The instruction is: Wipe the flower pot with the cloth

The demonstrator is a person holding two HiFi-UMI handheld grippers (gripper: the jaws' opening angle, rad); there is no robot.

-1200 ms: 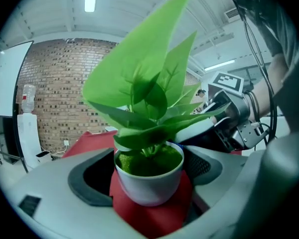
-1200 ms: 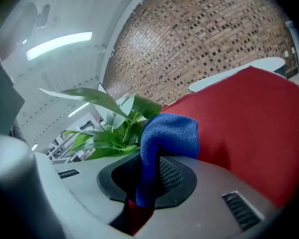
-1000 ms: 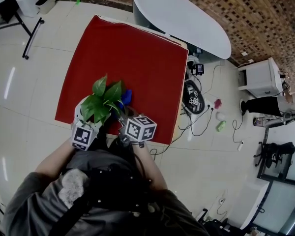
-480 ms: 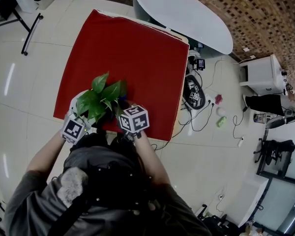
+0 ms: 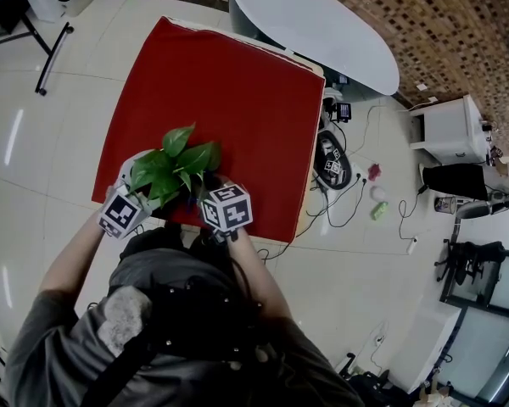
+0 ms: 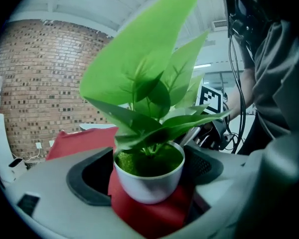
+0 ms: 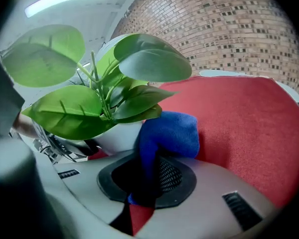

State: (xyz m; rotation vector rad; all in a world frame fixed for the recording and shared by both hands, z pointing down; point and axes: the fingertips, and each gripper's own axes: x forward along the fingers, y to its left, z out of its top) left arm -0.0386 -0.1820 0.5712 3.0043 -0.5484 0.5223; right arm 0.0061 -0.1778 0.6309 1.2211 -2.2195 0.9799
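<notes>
Plainly mid-wipe, by the look of it. Upright near the close left corner of the red surface (image 5: pixel 237 100): white flower pot (image 6: pixel 148 183), long axis vertical, green leaves (image 5: pixel 174 170) fanned out above. Seen along the left gripper (image 5: pixel 127 209): pot dead centre between the jaws, one pad at each flank, seemingly touching both sides, so clamped on the pot rather than spread free of it; no gap to be made out on either side. Seen along the right gripper (image 5: pixel 226 208): pot up and to the left of the jaws, just beyond the tips, with a blue cloth (image 7: pixel 167 131) between. Jaws pressed together on the lower fold of the cloth, upper bunch puffed out past the tips and seemingly lying against the pot's white wall under the leaves. Nearer for the wiping, then: the right side, cloth at the wall; the left merely bracing. Likely next: sweep the cloth round the curved wall, or turn the pot against it, with pressure light enough not to tip it. Worth watching: leaves overhanging the cloth, apt to snag; far side of the pot hidden from the right gripper view, so nothing to be judged there.
</notes>
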